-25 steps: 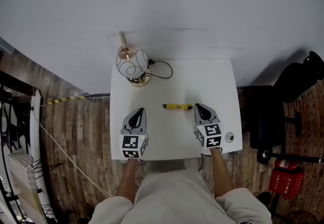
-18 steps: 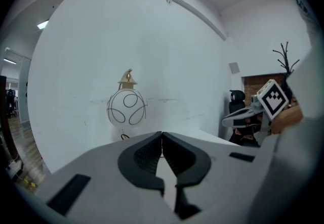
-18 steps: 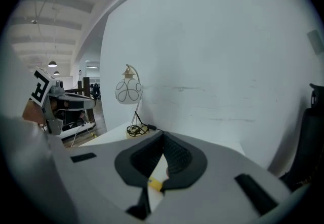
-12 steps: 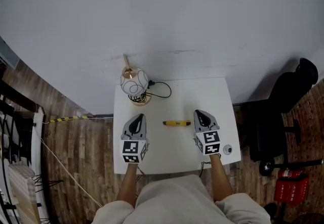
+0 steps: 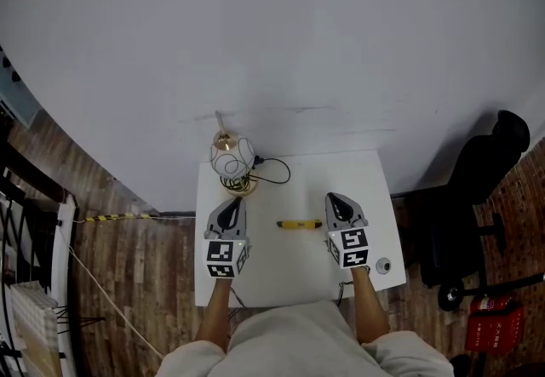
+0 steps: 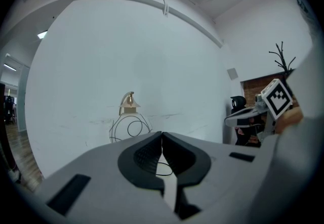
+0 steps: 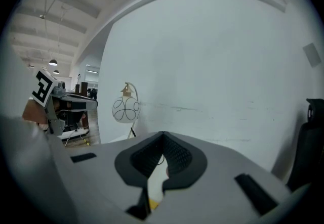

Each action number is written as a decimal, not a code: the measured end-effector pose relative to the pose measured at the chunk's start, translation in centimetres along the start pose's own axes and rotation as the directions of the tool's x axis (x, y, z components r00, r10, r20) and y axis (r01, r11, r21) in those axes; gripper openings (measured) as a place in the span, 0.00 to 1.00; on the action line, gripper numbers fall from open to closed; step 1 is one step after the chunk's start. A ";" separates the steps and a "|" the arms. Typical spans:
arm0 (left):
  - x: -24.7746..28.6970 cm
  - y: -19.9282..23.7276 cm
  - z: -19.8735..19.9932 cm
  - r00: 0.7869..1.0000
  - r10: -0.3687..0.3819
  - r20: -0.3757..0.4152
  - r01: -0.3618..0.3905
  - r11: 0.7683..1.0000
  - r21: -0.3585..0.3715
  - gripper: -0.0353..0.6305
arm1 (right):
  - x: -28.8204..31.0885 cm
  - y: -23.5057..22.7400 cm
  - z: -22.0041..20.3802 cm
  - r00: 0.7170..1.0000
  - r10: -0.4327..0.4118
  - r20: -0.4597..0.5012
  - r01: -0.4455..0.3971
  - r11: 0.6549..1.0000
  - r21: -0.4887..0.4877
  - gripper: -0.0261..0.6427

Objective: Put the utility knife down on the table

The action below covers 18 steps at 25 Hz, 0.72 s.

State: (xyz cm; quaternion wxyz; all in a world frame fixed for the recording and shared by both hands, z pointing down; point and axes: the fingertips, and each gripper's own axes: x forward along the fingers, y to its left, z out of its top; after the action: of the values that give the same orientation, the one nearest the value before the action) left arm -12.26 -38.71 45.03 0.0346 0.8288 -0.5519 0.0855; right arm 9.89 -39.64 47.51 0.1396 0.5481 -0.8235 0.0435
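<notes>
Person's head is out of frame in the head view; only the torso and both forearms show at the bottom edge. A red object (image 5: 485, 328) at the lower right is cut off, can't identify. In the right gripper view a yellow sliver (image 7: 151, 203) shows through the gap under the jaws, too little to name.

The yellow utility knife (image 5: 299, 224) lies flat on the white rectangular table (image 5: 294, 269), crosswise, between the two grippers, with nothing gripping it. Its right end looks just beside the right gripper.

At the table's far left corner is a white globe lamp with black wire loops and a brass cap (image 5: 232, 161), with a thin black cable (image 5: 274, 171) curling beside it. A small round silver object (image 5: 383, 265) sits near the right front corner. A black office chair (image 5: 477, 188) stands right of the table on the wooden floor. A plain white wall is behind.

The left gripper (image 5: 231, 205) has its pads pressed together with nothing between them. The right gripper (image 5: 335, 199) is the same, closed and empty. Both are held over the table's near half, side by side and well apart, pointing at the wall and tipped slightly down.
</notes>
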 end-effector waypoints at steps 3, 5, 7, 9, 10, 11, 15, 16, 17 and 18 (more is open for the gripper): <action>-0.1 0.3 0.2 1.000 0.004 0.006 -0.004 1.000 0.004 0.06 | 0.0 0.3 0.1 1.000 0.002 0.007 -0.002 1.000 0.005 0.03; -0.2 0.4 0.3 1.000 0.004 0.007 -0.004 1.000 0.004 0.06 | 0.0 0.4 0.0 1.000 0.002 0.005 -0.002 1.000 0.008 0.03; -0.3 0.5 0.3 1.000 0.003 0.005 -0.004 1.000 0.005 0.06 | -0.1 0.4 -0.1 1.000 0.002 0.003 -0.002 1.000 0.010 0.03; -0.4 0.4 0.2 1.000 0.001 0.004 -0.001 1.000 0.007 0.06 | -0.2 0.4 -0.1 1.000 -0.001 0.002 0.001 1.000 0.011 0.03; -0.4 0.4 0.3 1.000 0.000 0.004 0.000 1.000 0.008 0.06 | -0.2 0.4 -0.1 1.000 -0.003 0.000 0.003 1.000 0.012 0.03; -0.5 0.4 0.3 1.000 -0.002 0.004 0.001 1.000 0.009 0.06 | -0.2 0.4 -0.1 1.000 -0.005 -0.001 0.005 1.000 0.013 0.03; -0.6 0.2 0.1 1.000 -0.009 0.001 0.009 1.000 0.010 0.06 | -0.5 0.4 -0.1 1.000 -0.009 -0.002 0.009 1.000 0.010 0.03; -0.6 0.2 0.1 1.000 -0.010 0.000 0.010 1.000 0.010 0.06 | -0.5 0.4 -0.1 1.000 -0.010 -0.004 0.010 1.000 0.010 0.03; -0.7 0.2 0.1 1.000 -0.011 -0.001 0.011 1.000 0.010 0.06 | -0.6 0.4 -0.1 1.000 -0.010 -0.005 0.010 1.000 0.009 0.03; -0.7 0.1 0.0 1.000 -0.013 -0.002 0.013 1.000 0.010 0.06 | -0.7 0.4 -0.2 1.000 -0.010 -0.006 0.010 1.000 0.007 0.03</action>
State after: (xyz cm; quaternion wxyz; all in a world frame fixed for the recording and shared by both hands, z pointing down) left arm -12.61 -38.11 44.86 0.0316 0.8324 -0.5461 0.0890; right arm 9.75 -38.85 47.53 0.1402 0.5526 -0.8202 0.0475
